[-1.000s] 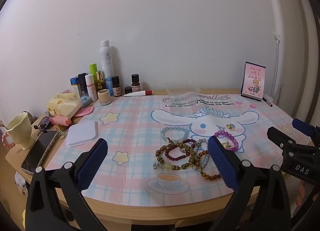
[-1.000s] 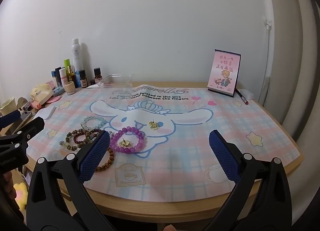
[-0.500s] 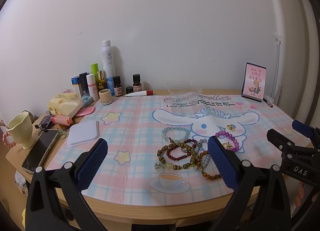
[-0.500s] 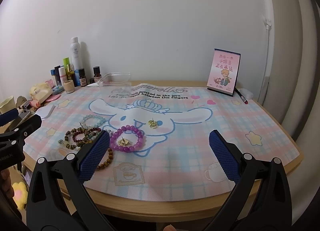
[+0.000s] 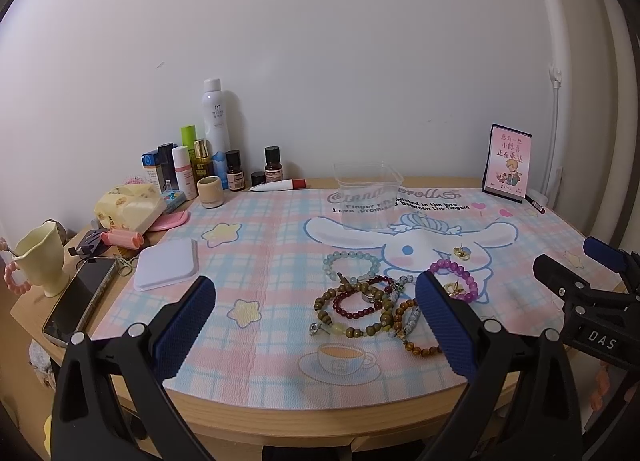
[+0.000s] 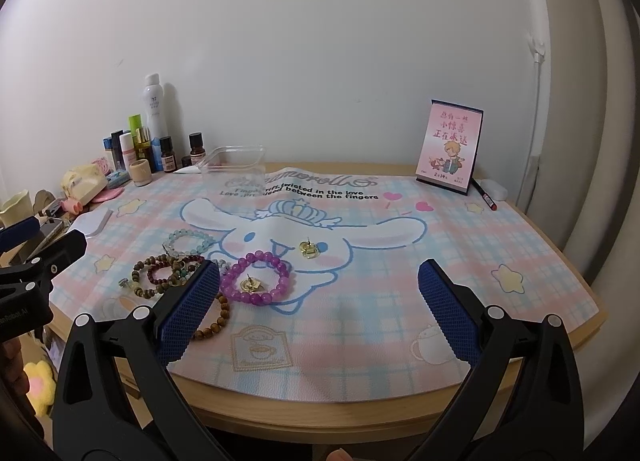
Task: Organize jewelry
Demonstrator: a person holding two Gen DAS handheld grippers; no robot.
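We hold both grippers, left (image 5: 316, 313) and right (image 6: 316, 297), wide apart and empty above the bracelets (image 5: 362, 303); one perhaps hides an earring.

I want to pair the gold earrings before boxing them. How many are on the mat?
2. One gold earring lies alone on the cartoon dog's face; the other gold earring sits inside the purple bead bracelet. More could be hidden in the tangled bracelet pile.

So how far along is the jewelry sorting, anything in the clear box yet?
Nothing looks done: the clear box appears empty. Both the left gripper and right gripper are open and hold nothing. Left to sort: the bracelet pile, the purple bracelet and the gold earring, all on the mat.
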